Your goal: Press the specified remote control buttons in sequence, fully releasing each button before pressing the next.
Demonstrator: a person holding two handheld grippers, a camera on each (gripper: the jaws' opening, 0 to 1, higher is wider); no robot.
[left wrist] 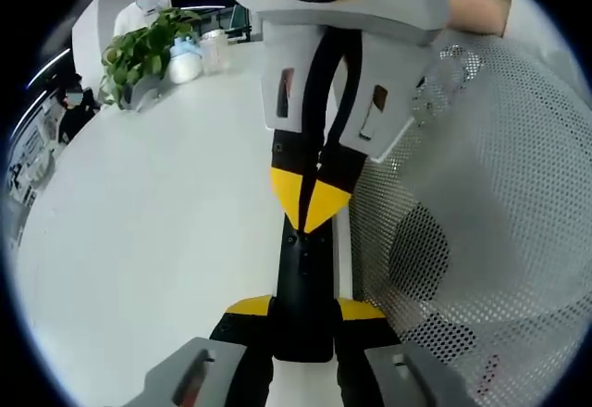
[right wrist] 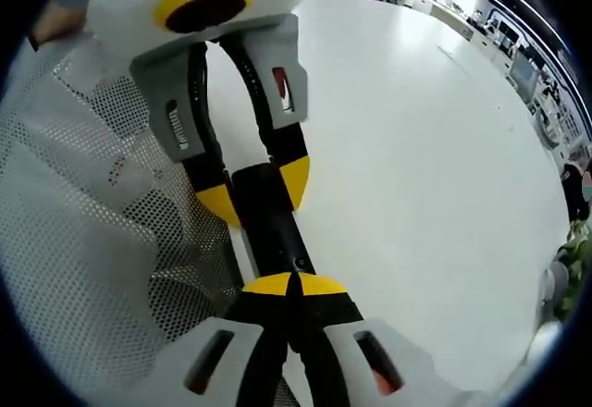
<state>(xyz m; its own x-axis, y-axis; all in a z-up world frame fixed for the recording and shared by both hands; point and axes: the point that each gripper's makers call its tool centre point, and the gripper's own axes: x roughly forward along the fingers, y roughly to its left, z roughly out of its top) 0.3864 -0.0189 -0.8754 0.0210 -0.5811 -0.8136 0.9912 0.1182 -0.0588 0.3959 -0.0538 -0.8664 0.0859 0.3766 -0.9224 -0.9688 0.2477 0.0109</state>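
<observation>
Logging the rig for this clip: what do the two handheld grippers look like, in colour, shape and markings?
Both match. The left gripper and right gripper have light grey angular housings with small red-lit slots, black jaw arms and yellow tips. From the other's camera, each shows a white top block with a yellow-ringed dark circle.

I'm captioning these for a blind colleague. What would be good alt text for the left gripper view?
A black remote control lies on a white table, clamped between the left claw from below, while the right claw comes down from above with its yellow tips closed on it. White mesh material lies to the right; a potted plant stands far behind.
</observation>
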